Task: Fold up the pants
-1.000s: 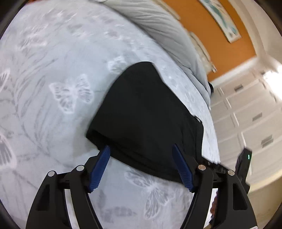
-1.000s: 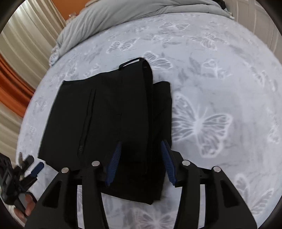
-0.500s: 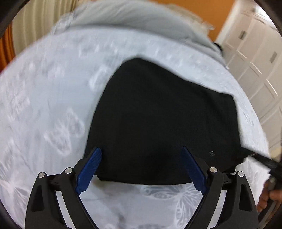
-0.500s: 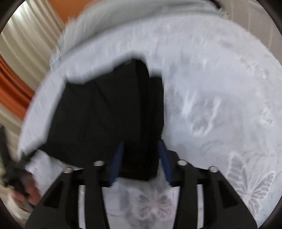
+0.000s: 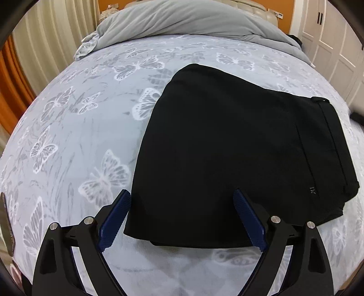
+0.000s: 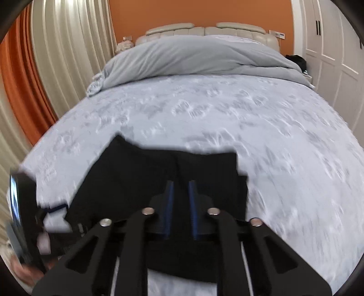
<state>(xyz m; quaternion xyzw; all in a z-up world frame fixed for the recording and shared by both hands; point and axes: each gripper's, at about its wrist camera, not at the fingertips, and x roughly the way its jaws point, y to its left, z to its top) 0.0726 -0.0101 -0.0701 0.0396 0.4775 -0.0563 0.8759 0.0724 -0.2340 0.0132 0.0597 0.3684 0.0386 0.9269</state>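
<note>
The black pants (image 5: 227, 148) lie folded flat on the butterfly sheet (image 5: 79, 136), waistband to the right in the left wrist view. My left gripper (image 5: 181, 193) hangs open and wide over their near edge, pads apart from the cloth. In the blurred right wrist view the pants (image 6: 136, 177) lie below my right gripper (image 6: 180, 182). Its jaws are closing and stand nearly together. Black cloth shows in the narrow gap, but it looks flat on the bed rather than pinched. The left gripper (image 6: 22, 216) shows at that view's left edge.
A grey duvet (image 5: 182, 20) is bunched at the head of the bed, below a padded headboard (image 6: 204, 29). Cream and orange curtains (image 6: 56, 57) hang on the left. White wardrobe doors (image 5: 336, 34) stand on the right. Bare sheet surrounds the pants.
The left gripper rolled upright and its jaws widened over the pants' near edge. The right gripper rose and pulled back, its jaws narrowing. The pants stayed folded in place.
</note>
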